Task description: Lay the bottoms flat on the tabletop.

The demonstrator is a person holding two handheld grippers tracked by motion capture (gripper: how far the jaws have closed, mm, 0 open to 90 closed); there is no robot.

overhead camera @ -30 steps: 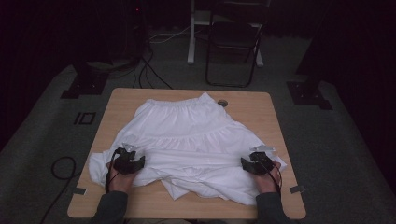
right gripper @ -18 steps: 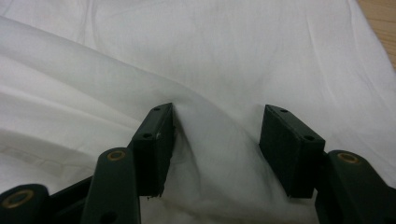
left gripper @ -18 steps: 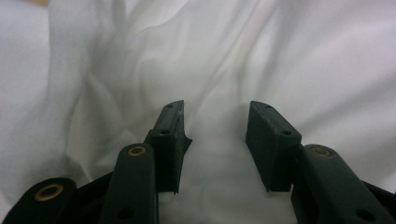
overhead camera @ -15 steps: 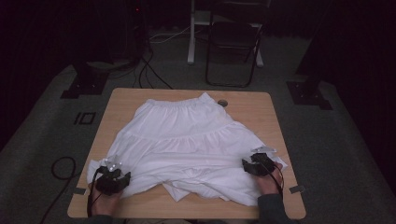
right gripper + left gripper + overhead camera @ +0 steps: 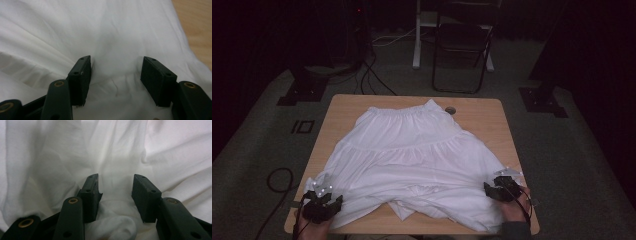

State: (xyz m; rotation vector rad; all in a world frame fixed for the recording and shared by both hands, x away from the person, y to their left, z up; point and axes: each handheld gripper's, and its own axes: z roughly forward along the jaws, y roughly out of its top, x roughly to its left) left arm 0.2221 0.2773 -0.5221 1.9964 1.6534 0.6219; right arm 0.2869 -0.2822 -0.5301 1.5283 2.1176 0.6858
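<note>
A white tiered skirt (image 5: 412,160) of soft, wrinkled cloth lies spread on the wooden table (image 5: 482,112), in the middle of the high view. The left gripper (image 5: 323,204) sits at its lower left corner, the right gripper (image 5: 502,190) at lower right. Both have jaws apart, with cloth between them.

A white skirt (image 5: 412,160) covers most of the table (image 5: 492,115), leaving bare wood along the far edge and sides.
</note>
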